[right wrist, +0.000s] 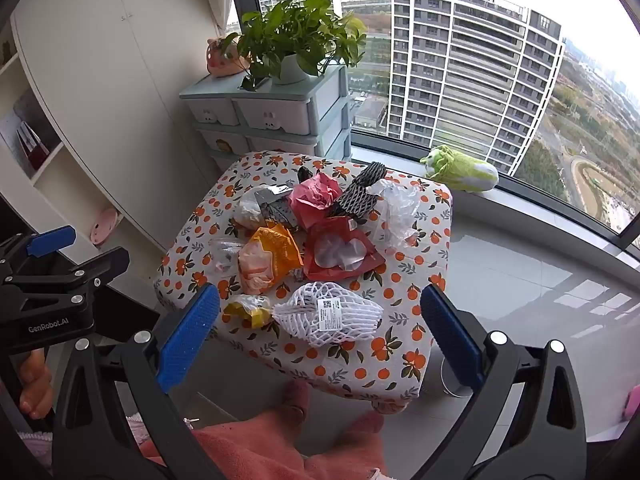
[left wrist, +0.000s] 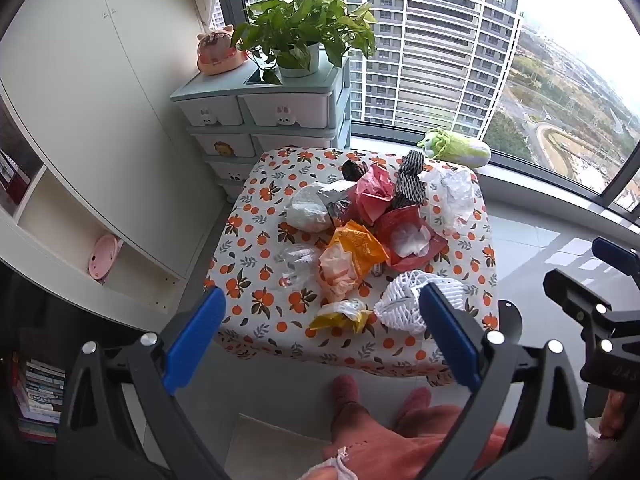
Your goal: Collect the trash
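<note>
A small table with an orange-print cloth (left wrist: 256, 280) (right wrist: 400, 360) carries a heap of trash. Nearest me lie a white foam net (left wrist: 400, 304) (right wrist: 332, 312) and a small yellow wrapper (left wrist: 340, 314) (right wrist: 248, 310). Behind them are an orange bag (left wrist: 356, 256) (right wrist: 272, 256), a red packet (left wrist: 408, 240) (right wrist: 340, 252), a pink bag (left wrist: 374, 194), a black foam net (left wrist: 410, 182) (right wrist: 358, 194) and clear plastic (left wrist: 452, 196) (right wrist: 396, 212). My left gripper (left wrist: 324, 336) is open and empty above the table's near edge. My right gripper (right wrist: 320, 332) is open and empty too.
A pale blue drawer unit (left wrist: 260, 116) with a potted plant (left wrist: 304, 36) stands behind the table. White shelving (left wrist: 80, 208) is at the left. A green plush toy (left wrist: 456, 148) lies on the windowsill. The person's legs and slippers (left wrist: 348, 392) are below, on grey floor tiles.
</note>
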Motion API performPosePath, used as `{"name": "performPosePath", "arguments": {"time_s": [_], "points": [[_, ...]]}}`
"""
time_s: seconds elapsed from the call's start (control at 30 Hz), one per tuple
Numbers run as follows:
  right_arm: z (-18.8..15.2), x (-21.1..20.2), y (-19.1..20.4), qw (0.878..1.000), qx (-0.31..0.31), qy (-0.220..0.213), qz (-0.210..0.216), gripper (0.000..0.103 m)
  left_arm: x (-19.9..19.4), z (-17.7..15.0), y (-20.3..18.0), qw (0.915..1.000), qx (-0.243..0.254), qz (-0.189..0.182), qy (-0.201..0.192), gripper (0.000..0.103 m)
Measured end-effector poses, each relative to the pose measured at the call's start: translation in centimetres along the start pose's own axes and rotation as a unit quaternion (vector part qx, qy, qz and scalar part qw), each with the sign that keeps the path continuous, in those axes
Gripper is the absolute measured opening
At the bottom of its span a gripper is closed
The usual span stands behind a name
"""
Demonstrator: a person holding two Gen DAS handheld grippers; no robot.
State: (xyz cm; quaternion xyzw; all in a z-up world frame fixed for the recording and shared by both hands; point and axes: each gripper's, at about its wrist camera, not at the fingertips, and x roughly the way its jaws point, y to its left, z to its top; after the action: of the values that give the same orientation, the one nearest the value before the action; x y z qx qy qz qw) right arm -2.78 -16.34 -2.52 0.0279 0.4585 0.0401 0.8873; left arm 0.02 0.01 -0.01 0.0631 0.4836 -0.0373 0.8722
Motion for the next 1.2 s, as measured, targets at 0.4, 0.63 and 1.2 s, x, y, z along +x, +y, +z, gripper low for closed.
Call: {"name": "performPosePath", "arguments": {"time_s": [0.4,0.63,1.2], "points": [[0.03,-0.08,0.05,1.0,0.0,0.001,0.001,0.097,-0.06,0.1,-0.03,1.0,-0.005,0.005,0.0,0.097],[0.11,-0.18,0.03,1.0,0.001,0.001,0.001,0.097,-0.09,-0.06,0.25,1.0,-0.005,0.002,0.0,0.097],[-0.27,-0.25,-0.22,1.0,0.003,-0.001,-0.004,0.097,-0.04,-0.38,0.49,1.0,-0.008,-0.003,-0.002,0.097]]}}
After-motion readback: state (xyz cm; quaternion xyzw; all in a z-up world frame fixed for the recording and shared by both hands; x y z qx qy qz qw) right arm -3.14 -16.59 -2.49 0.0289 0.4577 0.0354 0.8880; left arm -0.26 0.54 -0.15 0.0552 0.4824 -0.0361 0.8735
